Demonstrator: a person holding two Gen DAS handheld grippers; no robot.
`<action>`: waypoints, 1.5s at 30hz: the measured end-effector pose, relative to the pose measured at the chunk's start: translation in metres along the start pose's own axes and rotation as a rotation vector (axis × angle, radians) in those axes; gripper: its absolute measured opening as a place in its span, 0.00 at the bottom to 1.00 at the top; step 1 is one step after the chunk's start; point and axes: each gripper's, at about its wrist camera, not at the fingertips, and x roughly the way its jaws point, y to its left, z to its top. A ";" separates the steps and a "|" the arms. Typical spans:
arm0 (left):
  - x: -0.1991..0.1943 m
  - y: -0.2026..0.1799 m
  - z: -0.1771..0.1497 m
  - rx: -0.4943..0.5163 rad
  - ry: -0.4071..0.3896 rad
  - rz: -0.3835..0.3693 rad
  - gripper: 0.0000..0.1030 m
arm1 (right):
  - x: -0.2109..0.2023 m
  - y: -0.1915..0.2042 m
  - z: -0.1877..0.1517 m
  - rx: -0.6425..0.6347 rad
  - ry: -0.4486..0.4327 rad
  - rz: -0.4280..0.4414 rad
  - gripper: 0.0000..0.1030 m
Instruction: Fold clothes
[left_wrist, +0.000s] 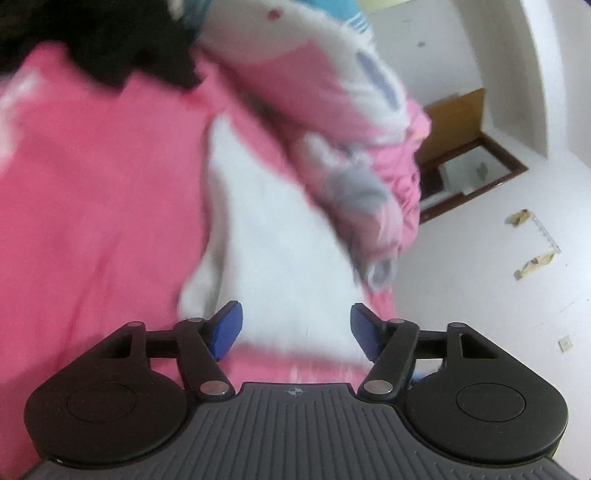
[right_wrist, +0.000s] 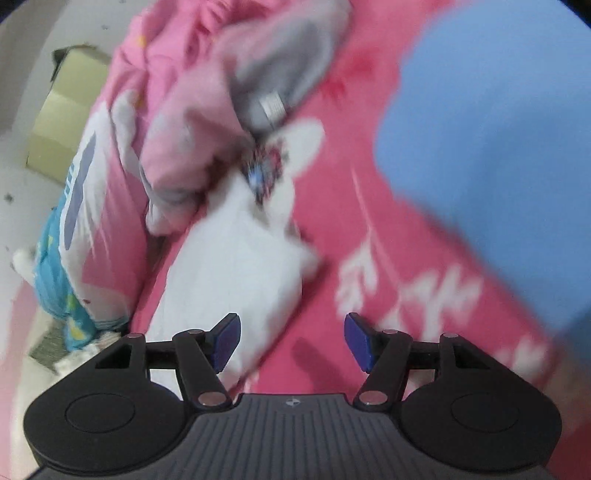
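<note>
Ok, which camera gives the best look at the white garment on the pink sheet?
Right wrist: the white garment shows nearly whole, patterned collar end included, though blurred. The left wrist view shows only a featureless white stretch, part hidden behind the tongs' mount.

Even, soft indoor light is filling both views, and no hard shadows or glare are showing. Motion blur is smearing the bright pink printed bedsheet (left_wrist: 92, 192) and the white cloth garment (left_wrist: 280, 251) in the left wrist view. In the right wrist view the light blue fabric (right_wrist: 491, 122) is blurring at its edges. Only the black gripper bodies at the bottom are staying sharp. Fisheye distortion is bending the white wall (left_wrist: 498, 277) and darkening the frame corners.
</note>
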 end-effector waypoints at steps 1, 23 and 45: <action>0.001 0.005 -0.008 -0.027 0.008 0.005 0.65 | 0.005 0.001 -0.001 0.005 0.000 0.011 0.64; 0.015 0.000 -0.013 -0.063 -0.274 0.080 0.02 | 0.036 0.022 -0.007 0.002 -0.128 0.092 0.06; -0.158 -0.006 -0.094 0.231 -0.195 0.264 0.33 | -0.181 -0.021 -0.150 -0.220 -0.087 -0.092 0.18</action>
